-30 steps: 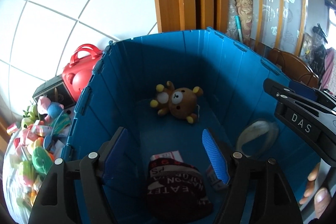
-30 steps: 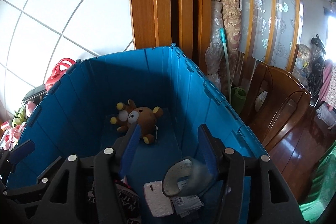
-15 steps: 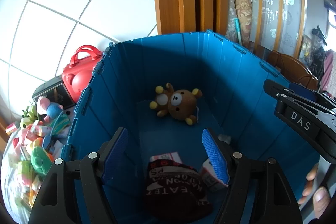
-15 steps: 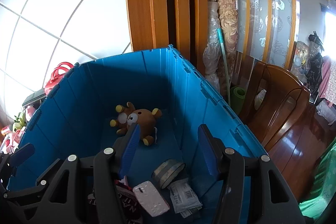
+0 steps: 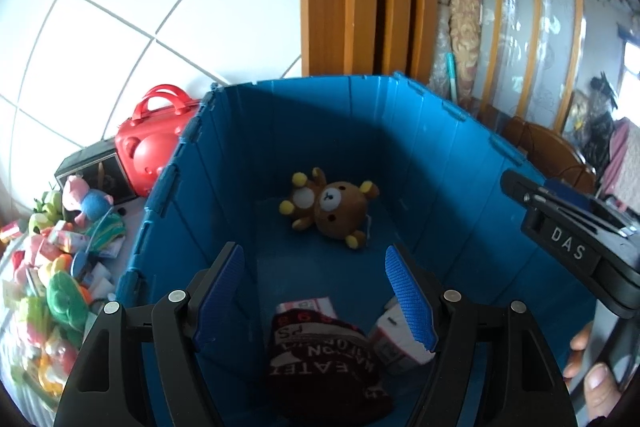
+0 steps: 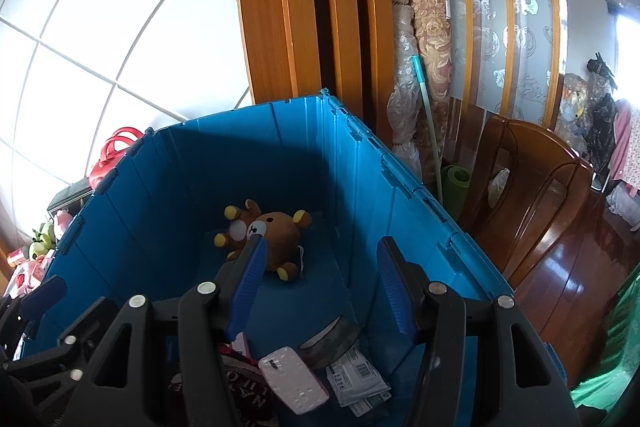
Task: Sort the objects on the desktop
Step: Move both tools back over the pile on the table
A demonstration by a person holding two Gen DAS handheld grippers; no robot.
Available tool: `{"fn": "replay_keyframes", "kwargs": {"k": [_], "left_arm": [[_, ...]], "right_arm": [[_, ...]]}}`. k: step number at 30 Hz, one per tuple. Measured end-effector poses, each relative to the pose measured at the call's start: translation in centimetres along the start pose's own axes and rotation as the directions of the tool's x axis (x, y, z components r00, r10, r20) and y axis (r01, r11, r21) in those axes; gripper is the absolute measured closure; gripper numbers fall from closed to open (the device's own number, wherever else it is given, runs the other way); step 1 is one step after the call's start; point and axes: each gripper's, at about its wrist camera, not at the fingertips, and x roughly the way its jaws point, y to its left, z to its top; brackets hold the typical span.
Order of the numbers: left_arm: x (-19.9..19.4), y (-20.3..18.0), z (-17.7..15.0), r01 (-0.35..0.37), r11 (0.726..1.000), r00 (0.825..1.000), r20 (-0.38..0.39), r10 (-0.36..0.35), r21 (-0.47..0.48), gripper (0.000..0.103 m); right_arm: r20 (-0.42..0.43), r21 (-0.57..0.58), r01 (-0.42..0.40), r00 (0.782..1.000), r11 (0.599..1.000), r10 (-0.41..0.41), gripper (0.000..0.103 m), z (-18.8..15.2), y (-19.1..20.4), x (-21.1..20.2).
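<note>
A tall blue bin fills both views. On its floor lie a brown teddy bear, a dark printed cloth and a white pack. My left gripper hangs open over the bin with nothing between its fingers. My right gripper is above the bin too, its jaws opening and empty. Below it a grey tape roll rests on the floor beside the white pack and some paper labels. The bear lies farther back.
Left of the bin stand a red bag and a heap of colourful toys. A wooden chair and a rolled mat are to the right. A hand's fingers grip the right tool.
The tape roll that sat between my right gripper's fingers has dropped to the bin floor, and those fingers now stand wider apart. The left gripper looks the same.
</note>
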Motion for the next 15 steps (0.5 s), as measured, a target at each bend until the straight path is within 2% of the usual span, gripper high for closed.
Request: {"fn": "replay_keyframes", "kwargs": {"k": [1, 2, 3, 5, 9, 12, 15], "left_arm": [[-0.8, 0.5, -0.3, 0.005, 1.000, 1.000, 0.015, -0.005, -0.012, 0.029], [-1.7, 1.1, -0.6, 0.011, 1.000, 1.000, 0.030, -0.010, -0.024, 0.029], [-2.7, 1.8, -0.8, 0.008, 0.999, 0.999, 0.049, -0.007, -0.033, 0.026], [-4.8, 3.6, -1.2, -0.022, 0.998, 0.995, 0.093, 0.027, -0.056, 0.021], [-8.6, 8.4, -2.1, -0.126, 0.984, 0.975, 0.168, 0.146, -0.125, 0.017], [-10.1, 13.0, -3.7, -0.240, 0.955, 0.949, 0.163, 0.268, -0.174, 0.017], [-10.8, 18.1, -6.0, -0.342, 0.912, 0.920, 0.118, 0.374, -0.225, 0.017]], "right_arm": [[0.000, 0.001, -0.006, 1.000, 1.000, 0.006, 0.020, 0.0, 0.0, -0.1], [0.017, 0.002, -0.009, 1.000, 1.000, 0.009, 0.014, 0.0, 0.0, -0.5], [0.043, 0.003, -0.010, 0.999, 1.000, 0.010, 0.002, -0.1, 0.1, -0.9], [0.078, 0.008, -0.019, 0.997, 1.000, 0.019, 0.000, -0.4, 0.5, -1.5], [0.105, 0.029, -0.122, 0.987, 0.992, 0.118, 0.000, -1.2, 2.5, -2.3], [0.115, -0.010, -0.193, 0.975, 0.981, 0.193, 0.000, -1.6, 6.0, -3.2], [0.125, -0.073, -0.285, 0.948, 0.956, 0.293, 0.000, -2.3, 11.2, -4.9]]}}
